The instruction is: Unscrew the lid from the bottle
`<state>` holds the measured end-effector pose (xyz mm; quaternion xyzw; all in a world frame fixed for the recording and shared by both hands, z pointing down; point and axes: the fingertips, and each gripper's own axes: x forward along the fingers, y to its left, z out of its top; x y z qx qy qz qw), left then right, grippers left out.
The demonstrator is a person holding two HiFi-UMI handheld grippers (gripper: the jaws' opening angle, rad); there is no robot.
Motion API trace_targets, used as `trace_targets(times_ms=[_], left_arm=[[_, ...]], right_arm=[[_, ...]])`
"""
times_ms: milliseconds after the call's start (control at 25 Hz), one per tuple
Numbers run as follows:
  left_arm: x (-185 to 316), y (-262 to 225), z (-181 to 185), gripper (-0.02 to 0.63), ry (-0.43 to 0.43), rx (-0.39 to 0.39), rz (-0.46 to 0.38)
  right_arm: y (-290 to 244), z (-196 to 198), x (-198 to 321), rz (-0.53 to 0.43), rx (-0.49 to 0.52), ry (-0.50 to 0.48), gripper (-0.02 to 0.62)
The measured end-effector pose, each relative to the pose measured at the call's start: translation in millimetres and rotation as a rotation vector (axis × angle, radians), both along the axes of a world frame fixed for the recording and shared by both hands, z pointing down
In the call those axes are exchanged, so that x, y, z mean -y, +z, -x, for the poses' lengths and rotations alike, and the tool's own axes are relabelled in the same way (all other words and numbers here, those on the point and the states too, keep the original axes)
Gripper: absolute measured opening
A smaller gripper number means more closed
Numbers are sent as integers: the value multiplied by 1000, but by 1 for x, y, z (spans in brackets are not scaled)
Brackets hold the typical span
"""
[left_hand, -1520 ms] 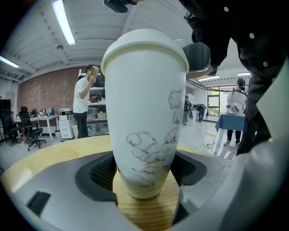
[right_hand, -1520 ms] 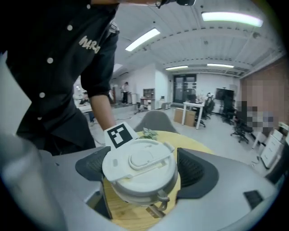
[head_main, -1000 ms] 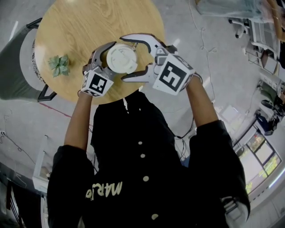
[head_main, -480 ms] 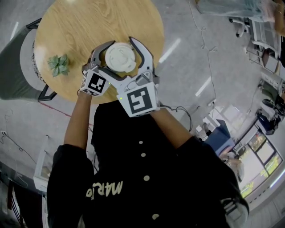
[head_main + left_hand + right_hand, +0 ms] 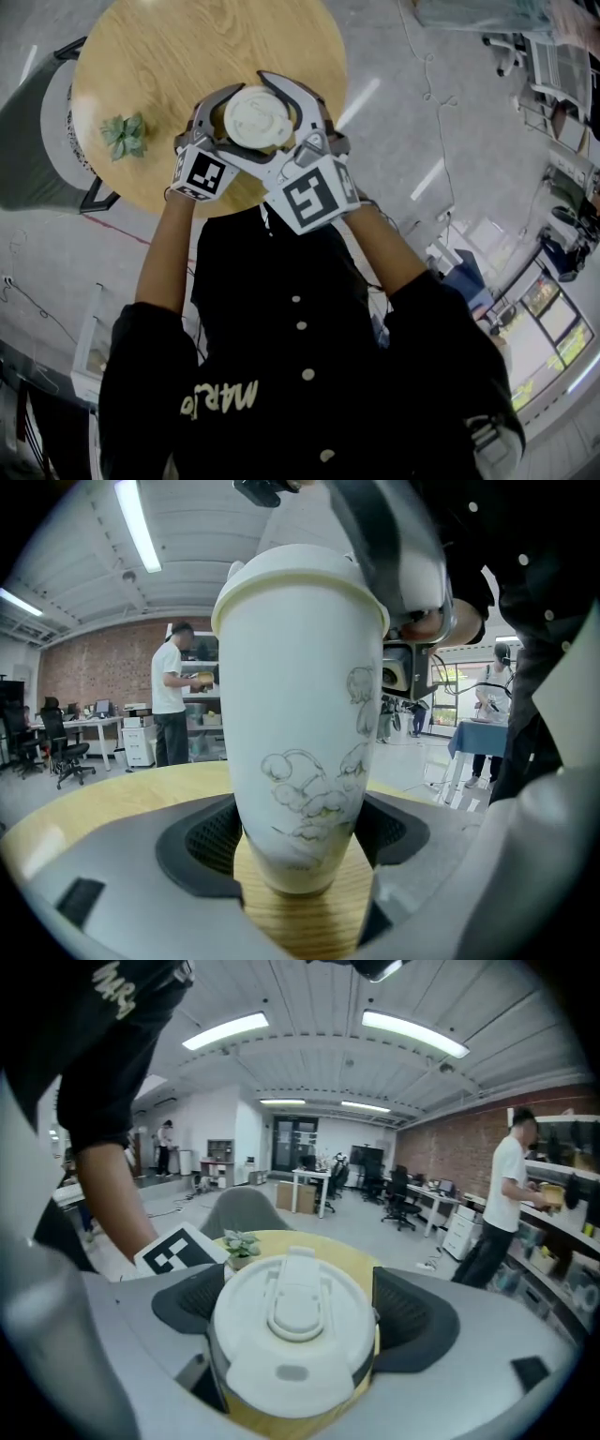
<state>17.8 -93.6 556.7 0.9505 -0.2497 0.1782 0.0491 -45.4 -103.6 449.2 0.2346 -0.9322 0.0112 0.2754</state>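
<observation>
The right gripper (image 5: 298, 1321) comes down from above, its jaws drawn in on the white lid (image 5: 256, 117), a dark pad against each side. A second ago those jaws stood wide, off to the right of the lid. They then swung round and closed on it, and its marker cube (image 5: 309, 195) has since tilted back toward the right, which reads as a fresh anticlockwise turn just begun. The left gripper (image 5: 298, 850) clamps the bottle (image 5: 300, 714) low on its body and has not shifted. The bottle stands upright near the near edge of the round wooden table (image 5: 159, 56), well right of a small plant (image 5: 124, 136). The lid still sits flush, so more turns look needed.
</observation>
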Motion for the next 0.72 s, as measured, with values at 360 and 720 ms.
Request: trace_targets(times_ms=[360,720], left_arm=[[0,2,1,362,-14,5,1],[-2,2,1,362,-7,14,-7]], right_arm=[[-3,4,-32,37,47,-675,500],[-14,1,-18,48,95,-432,520]])
